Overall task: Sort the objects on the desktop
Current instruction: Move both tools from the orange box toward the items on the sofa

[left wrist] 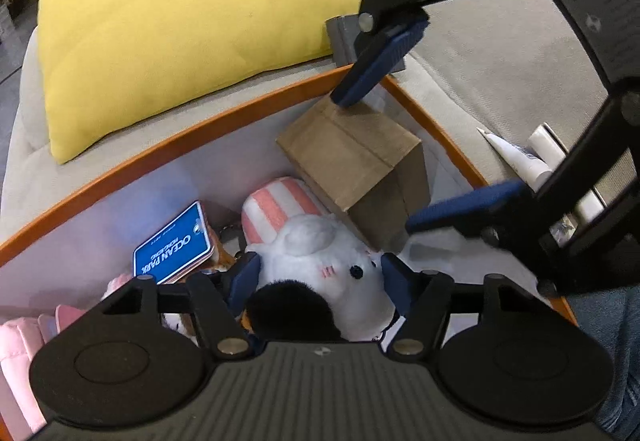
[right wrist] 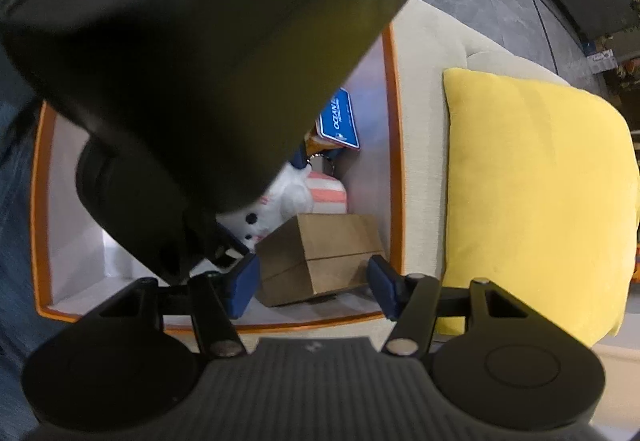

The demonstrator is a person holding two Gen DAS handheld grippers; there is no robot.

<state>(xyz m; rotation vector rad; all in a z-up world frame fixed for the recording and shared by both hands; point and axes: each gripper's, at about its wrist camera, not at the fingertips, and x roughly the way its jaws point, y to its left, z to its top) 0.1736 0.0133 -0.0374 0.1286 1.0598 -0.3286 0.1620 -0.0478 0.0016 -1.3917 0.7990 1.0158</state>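
An orange-rimmed white bin sits on a beige sofa. In it lie a brown cardboard box, a white plush toy with a black patch, a pink-striped plush part and a blue "OCEAN PARK" card. My left gripper has its blue pads on both sides of the plush, over the bin. My right gripper is open, its pads apart on either side of the box, over the bin. It also shows in the left wrist view, open above the box.
A yellow cushion lies on the sofa behind the bin, also in the right wrist view. White tubes lie on the sofa right of the bin. Pink items sit at the bin's left. The left gripper's body blocks much of the right wrist view.
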